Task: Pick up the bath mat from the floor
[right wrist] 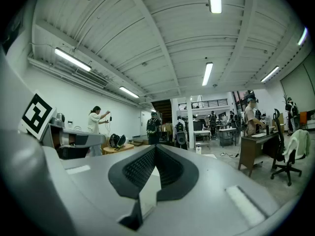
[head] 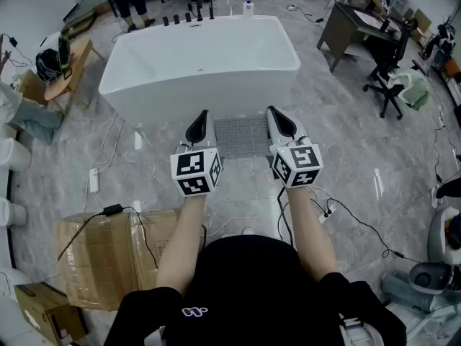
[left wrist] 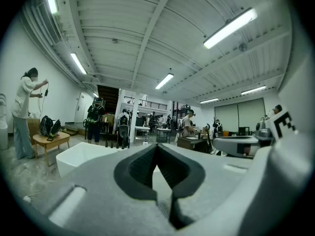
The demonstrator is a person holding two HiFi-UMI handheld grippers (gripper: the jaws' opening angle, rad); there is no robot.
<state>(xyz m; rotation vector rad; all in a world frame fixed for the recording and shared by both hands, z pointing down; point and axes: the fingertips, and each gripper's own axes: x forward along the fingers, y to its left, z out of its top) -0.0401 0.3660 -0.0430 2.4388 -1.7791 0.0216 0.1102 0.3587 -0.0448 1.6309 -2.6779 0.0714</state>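
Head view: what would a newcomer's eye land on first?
The big white bathtub fills the upper middle of the head view, with the grey bath mat lying flat on the floor right in front of it. The left gripper and right gripper hover side by side, flanking the mat in the picture, both shut and empty. A cardboard box sits at lower left.

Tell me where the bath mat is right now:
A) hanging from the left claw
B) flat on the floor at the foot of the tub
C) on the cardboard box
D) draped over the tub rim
B: the head view shows the grey bath mat lying flat on the floor against the front of the bathtub, seen between the left claw and the right claw, both shut on nothing.
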